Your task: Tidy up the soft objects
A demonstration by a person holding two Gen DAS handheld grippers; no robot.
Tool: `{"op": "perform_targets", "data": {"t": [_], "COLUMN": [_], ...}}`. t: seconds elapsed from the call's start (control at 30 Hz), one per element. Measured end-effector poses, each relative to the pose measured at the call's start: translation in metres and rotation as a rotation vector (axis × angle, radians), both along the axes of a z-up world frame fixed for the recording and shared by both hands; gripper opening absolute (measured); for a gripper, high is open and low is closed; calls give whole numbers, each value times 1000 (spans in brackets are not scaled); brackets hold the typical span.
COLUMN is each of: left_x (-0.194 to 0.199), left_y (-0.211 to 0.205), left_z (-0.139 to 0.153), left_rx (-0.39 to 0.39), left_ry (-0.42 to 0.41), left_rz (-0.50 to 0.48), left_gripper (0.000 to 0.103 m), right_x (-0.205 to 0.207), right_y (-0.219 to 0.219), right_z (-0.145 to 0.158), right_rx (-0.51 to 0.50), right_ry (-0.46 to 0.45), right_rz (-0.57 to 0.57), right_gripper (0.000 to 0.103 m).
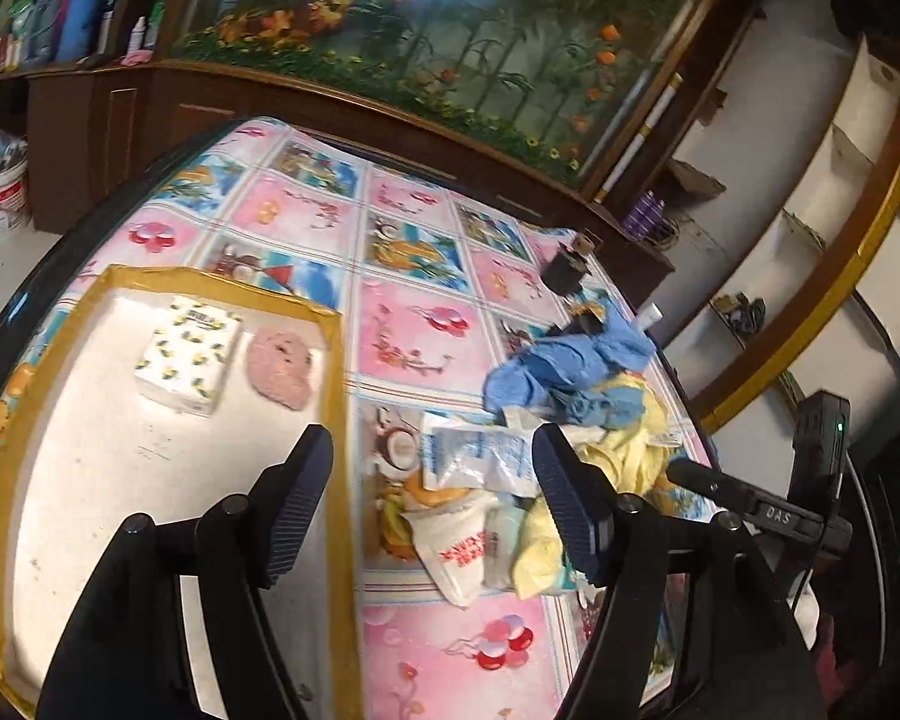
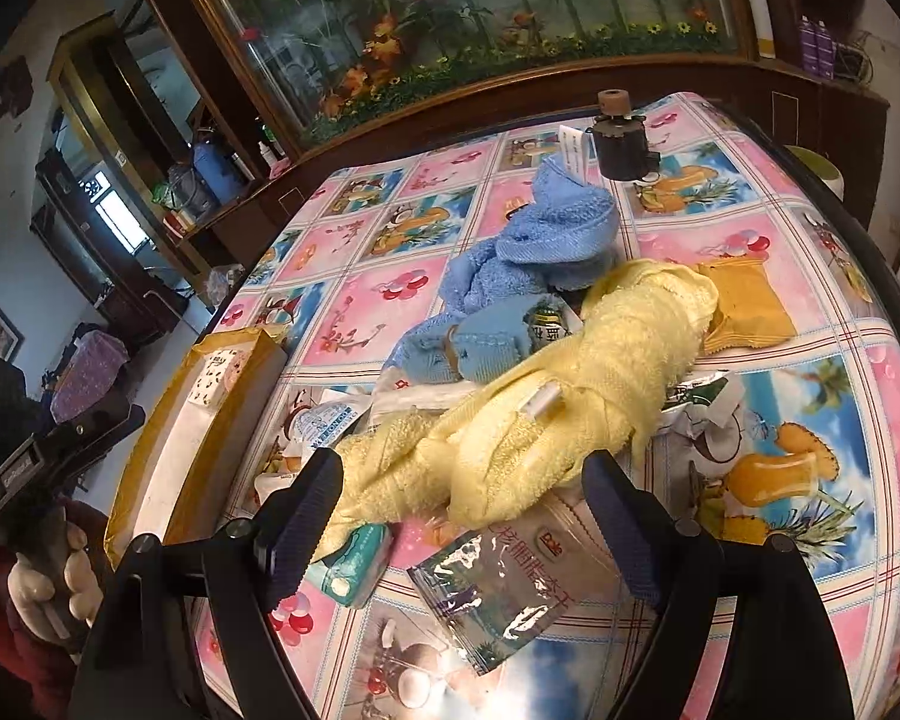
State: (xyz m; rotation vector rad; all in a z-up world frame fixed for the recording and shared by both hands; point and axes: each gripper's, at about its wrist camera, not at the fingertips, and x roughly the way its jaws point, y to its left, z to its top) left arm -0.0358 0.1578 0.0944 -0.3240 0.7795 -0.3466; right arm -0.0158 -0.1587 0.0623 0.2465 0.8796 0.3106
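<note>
Two black two-finger grippers hang over a table (image 2: 798, 324) covered in a glossy pink-and-blue patchwork oilcloth printed with fruit and balloons, and both stand wide apart with nothing between their ribbed pads. Seen from its own camera, the left gripper (image 1: 432, 510) is above the right edge of a white tray bordered in mustard-yellow tape (image 1: 330, 372); inside that tray lie a white tissue pack printed with small yellow lemons (image 1: 189, 354) and, just beside it on the right, a round pink fuzzy pad (image 1: 279, 369). The right gripper (image 2: 468, 528) hovers close over the near end of a rumpled pale yellow terry towel (image 2: 570, 384), which stretches diagonally across a heap of things in the middle of the table. Behind and partly under the yellow towel is a crumpled light blue terry towel (image 2: 546, 228), and a flat orange foil sachet (image 2: 744, 300) touches the yellow towel's far right end. Near the right gripper lie a clear crinkled plastic packet with printed characters (image 2: 498, 594) and a small teal-and-white tissue pack (image 2: 354, 564), the latter tucked under the towel's edge. Toward the far edge of the table a small black jar with a brown cork-like knob (image 2: 618, 144) stands upright.
</note>
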Motion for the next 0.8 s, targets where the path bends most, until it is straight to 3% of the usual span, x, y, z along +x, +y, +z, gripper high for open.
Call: {"op": "perform_targets", "data": {"t": [0.17,0.37,0.53,0.63,0.73,0.8], "left_x": [9,47,75,84,81,80], "left_y": [-48,-69,-83,-91,-102,-101], "left_z": [-14,-36,-61,-77,-79,-78], "left_rx": [106,117,187,204,254,229], "left_ry": [47,155,235,295,260,244], "left_rz": [-102,-75,-36,-36,-66,-83], "left_gripper": [70,69,69,76,78,65], "right_x": [-3,-7,-6,-5,-5,-5], "right_y": [-19,-31,-27,-26,-26,-26], "right_z": [-5,-8,-10,-12,-14,-14], "right_rx": [6,21,25,33,42,38], "right_ry": [8,8,11,16,17,15], "right_rz": [-36,-45,-24,-15,-14,-15], "right_gripper": [84,84,84,84,84,84]}}
